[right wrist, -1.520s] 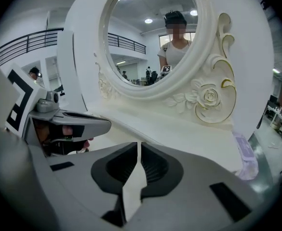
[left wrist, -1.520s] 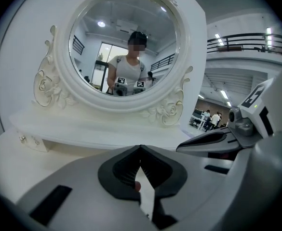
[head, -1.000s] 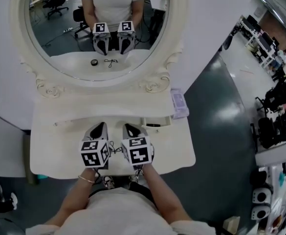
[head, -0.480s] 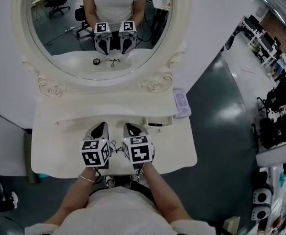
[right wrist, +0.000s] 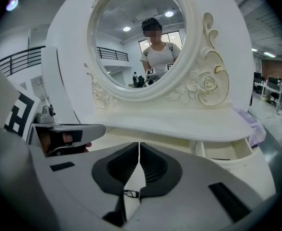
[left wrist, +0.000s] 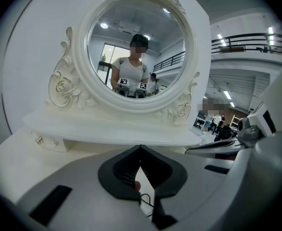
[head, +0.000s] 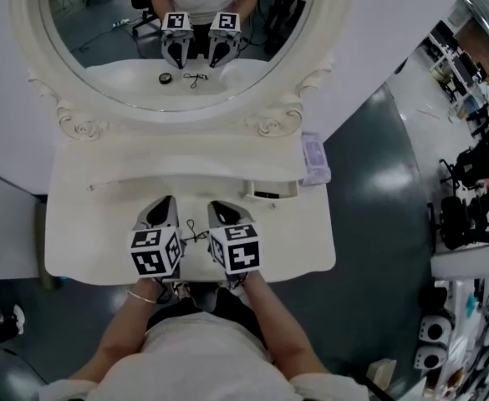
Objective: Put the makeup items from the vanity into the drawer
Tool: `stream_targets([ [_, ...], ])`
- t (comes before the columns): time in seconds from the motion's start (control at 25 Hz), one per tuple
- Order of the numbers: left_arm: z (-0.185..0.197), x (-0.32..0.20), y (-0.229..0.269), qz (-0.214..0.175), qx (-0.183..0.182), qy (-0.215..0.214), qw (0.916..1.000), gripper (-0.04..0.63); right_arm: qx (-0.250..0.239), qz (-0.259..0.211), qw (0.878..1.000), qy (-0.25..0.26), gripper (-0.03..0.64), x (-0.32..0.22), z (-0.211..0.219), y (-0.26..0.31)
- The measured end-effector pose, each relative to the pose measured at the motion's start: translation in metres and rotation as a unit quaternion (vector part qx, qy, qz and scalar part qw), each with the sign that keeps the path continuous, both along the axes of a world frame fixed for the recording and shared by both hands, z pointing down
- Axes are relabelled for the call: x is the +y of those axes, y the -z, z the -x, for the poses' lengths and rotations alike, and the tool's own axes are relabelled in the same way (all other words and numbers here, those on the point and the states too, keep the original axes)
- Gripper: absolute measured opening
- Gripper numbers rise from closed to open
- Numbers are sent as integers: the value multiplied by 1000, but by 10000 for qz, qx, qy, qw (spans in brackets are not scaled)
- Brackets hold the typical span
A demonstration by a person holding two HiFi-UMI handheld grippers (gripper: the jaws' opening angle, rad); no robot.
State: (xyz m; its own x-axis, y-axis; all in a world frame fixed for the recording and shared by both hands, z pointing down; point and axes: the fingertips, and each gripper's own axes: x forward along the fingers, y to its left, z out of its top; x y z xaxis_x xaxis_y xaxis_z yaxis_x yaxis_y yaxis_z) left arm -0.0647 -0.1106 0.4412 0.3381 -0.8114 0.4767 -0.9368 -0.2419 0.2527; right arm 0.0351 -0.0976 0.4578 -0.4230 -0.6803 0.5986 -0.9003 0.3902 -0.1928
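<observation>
My left gripper (head: 165, 204) and right gripper (head: 217, 207) hover side by side over the front middle of the white vanity top (head: 85, 232). Both point at the oval mirror (head: 102, 23). The left gripper (left wrist: 140, 148) has its tips together with nothing between them. On the right gripper (right wrist: 139, 144) the jaws are also shut and empty. A small black wire item (head: 196, 232) lies on the top between the two. The mirror also reflects a small round black item; seen directly, the left gripper hides it. The small drawer (head: 271, 190) under the shelf stands open with a dark item (head: 267, 195) inside.
A lavender packet (head: 315, 159) lies at the right end of the shelf (head: 177, 153) under the mirror. The open drawer (right wrist: 227, 150) is ahead and to the right of the right gripper. A shut small drawer with knobs (left wrist: 48, 142) sits at the left under the shelf.
The head view has shifted, so the vanity sits a little higher in the picture. Both grippers stay where they were over the top, still shut.
</observation>
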Motion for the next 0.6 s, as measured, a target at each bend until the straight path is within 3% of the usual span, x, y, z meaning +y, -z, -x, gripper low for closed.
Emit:
stream_targets([
  [0.44, 20, 47, -72, 782, 179, 255, 9964, 2, -92, 791, 9963, 333, 28, 58, 5, -71],
  [0.6, 16, 52, -82, 860, 196, 244, 9958, 2, -136, 930, 9940, 555, 92, 64, 2, -82],
])
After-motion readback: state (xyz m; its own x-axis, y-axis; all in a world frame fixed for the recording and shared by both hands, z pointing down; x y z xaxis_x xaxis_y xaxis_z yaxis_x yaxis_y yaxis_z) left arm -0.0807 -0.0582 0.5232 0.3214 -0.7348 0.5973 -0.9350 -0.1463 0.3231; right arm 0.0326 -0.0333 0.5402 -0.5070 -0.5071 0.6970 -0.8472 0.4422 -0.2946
